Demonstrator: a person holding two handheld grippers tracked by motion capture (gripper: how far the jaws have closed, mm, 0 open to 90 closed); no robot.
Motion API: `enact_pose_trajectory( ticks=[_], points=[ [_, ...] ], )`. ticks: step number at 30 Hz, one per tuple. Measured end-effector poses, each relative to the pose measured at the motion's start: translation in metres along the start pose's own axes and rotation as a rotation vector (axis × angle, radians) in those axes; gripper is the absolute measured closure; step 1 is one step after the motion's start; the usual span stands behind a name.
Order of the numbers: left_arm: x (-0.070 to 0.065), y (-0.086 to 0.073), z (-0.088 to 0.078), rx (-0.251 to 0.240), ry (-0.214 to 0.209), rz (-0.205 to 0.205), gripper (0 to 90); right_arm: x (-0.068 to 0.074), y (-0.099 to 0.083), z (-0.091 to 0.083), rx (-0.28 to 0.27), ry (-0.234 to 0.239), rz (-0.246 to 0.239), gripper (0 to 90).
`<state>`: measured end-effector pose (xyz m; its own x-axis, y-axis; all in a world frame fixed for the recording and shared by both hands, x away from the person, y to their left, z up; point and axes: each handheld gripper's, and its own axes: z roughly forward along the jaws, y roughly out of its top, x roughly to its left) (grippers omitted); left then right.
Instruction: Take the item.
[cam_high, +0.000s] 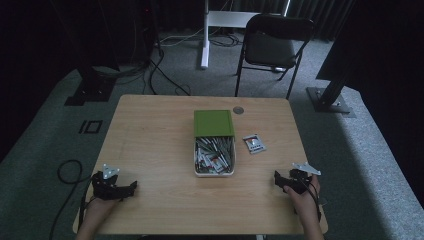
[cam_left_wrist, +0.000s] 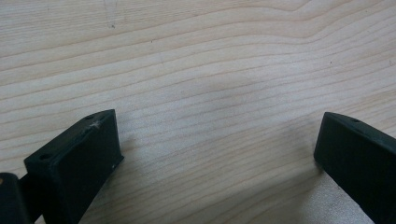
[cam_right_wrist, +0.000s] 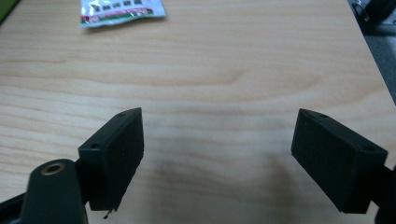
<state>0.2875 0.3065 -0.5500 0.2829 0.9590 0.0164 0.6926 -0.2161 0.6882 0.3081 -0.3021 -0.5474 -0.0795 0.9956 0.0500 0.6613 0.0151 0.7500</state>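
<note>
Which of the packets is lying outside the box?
The single white packet on the bare table, right of the box; the others are piled inside the box.

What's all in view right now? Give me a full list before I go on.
Table: one, light wood, centre of the high view.
Box: one, white, full of packets, mid-table.
Lid: one, green, at the box's far end, over part of it.
Packet: one, white with red print, loose on the table right of the box.
Disc: one, grey, small, near the far table edge.
Chair: one, black, folding, behind the table.
Left gripper: black, open, empty, near left corner.
Right gripper: black, open, empty, near right corner.
</note>
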Motion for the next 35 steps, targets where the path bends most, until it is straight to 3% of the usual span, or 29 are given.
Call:
enact_pose_trajectory(
  ticks=[2,4,7,15,35],
  points=[
    [0.0,0.0,0.0,0.0,0.0,0.0,1.3,-0.001,-0.004,-0.002,0.013,-0.017,0.036,17.0],
    [0.0,0.0,0.0,0.0,0.0,0.0,1.3,-0.002,-0.006,-0.003,0.008,-0.045,0.027,17.0],
    [0.0,0.0,0.0,0.0,0.0,0.0,1.3,-0.002,-0.009,-0.004,0.018,-0.039,0.045,17.0],
    [0.0,0.0,0.0,0.0,0.0,0.0,1.3,0.001,-0.016,-0.006,0.029,-0.064,0.008,14.2],
    [0.0,0.0,0.0,0.0,0.0,0.0,1.3,0.0,-0.016,-0.006,0.03,-0.067,0.023,13.2]
  ],
)
